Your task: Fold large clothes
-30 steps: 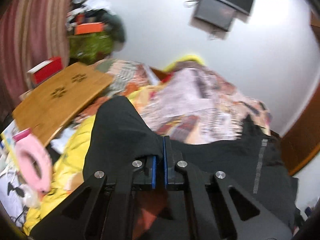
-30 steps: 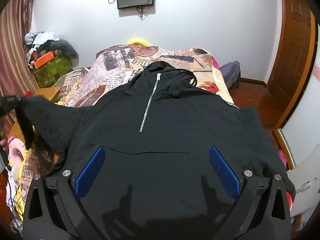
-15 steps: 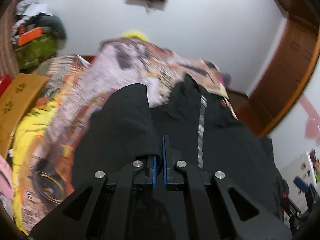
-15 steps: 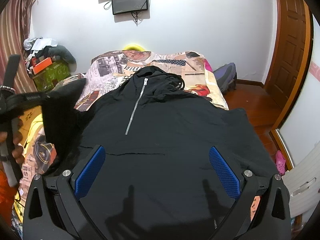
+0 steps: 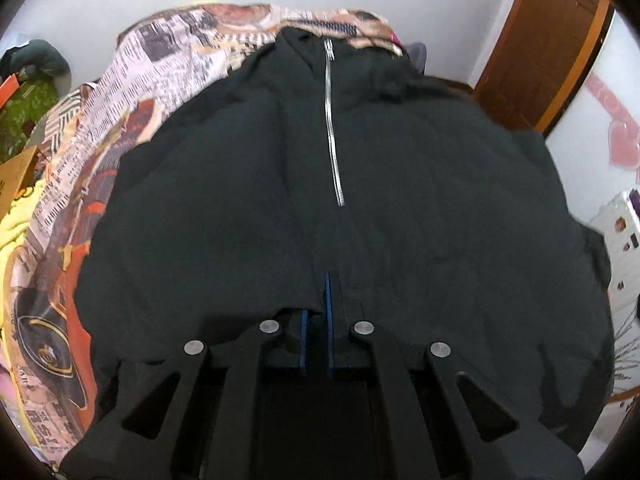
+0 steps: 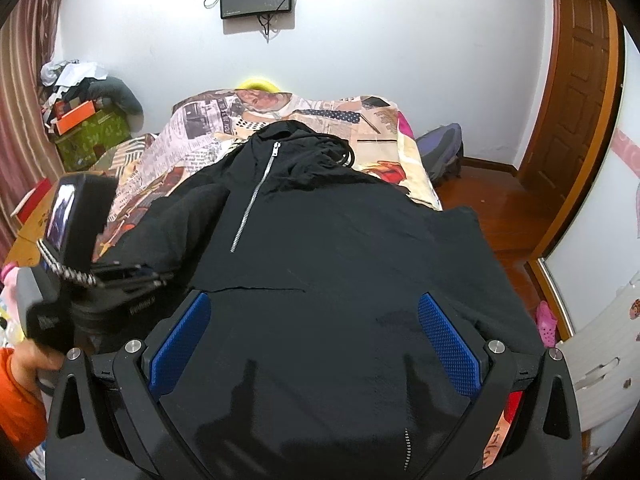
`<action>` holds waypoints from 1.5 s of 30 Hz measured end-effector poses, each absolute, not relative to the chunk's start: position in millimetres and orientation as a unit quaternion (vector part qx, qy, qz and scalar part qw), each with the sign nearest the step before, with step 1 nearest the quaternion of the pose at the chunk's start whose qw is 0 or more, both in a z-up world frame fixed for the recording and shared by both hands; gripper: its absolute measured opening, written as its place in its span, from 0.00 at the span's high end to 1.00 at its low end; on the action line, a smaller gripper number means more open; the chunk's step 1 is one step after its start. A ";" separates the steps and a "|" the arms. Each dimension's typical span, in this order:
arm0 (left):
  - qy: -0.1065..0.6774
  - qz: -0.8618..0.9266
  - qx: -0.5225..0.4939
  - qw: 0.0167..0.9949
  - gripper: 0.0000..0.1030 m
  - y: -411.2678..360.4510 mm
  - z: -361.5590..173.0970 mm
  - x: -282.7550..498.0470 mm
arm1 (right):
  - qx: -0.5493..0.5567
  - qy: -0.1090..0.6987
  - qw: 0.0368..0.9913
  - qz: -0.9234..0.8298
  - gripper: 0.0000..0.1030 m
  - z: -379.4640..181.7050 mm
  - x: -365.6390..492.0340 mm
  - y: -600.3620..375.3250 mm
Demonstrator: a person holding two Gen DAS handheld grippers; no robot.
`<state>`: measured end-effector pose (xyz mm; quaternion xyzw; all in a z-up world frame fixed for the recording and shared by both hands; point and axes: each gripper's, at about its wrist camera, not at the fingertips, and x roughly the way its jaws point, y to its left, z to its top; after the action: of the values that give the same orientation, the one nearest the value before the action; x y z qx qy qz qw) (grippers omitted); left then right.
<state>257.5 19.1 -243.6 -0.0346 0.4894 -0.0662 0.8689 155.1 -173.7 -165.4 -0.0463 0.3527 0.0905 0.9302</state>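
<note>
A large black hoodie with a silver half zip lies spread on the bed, hood at the far end. My left gripper is shut on the hoodie's left sleeve and holds it folded over the hoodie's body, just left of the zip. In the right wrist view the left gripper shows at the left with the sleeve draped from it. My right gripper is open and empty above the hoodie's lower front.
The bed has a newspaper-print cover. A wooden board and yellow cloth lie at its left. A green box with clutter stands in the far left corner. A wooden door is at the right.
My left gripper has carried the sleeve from the bed's left side rightward over the hoodie's body. My right gripper has stayed open above the hoodie's hem.
</note>
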 end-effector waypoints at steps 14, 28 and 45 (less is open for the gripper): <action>0.455 -0.045 -0.032 0.889 0.40 56.2 -209.3 213.3 | -0.090 0.332 0.933 0.102 0.00 -152.1 160.7 -147.9; 0.364 0.130 -0.070 0.920 0.31 207.3 -160.0 164.5 | -0.184 0.332 0.891 0.249 0.00 -157.2 192.3 -27.5; 0.385 0.177 -0.109 0.899 0.31 256.5 -190.8 139.1 | -0.323 0.462 0.753 0.339 0.17 -276.3 211.8 108.4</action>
<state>139.1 256.5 -190.8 -0.1090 0.3847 0.1767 0.8994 211.8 108.4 -276.3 -0.3227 0.4620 0.3388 0.7534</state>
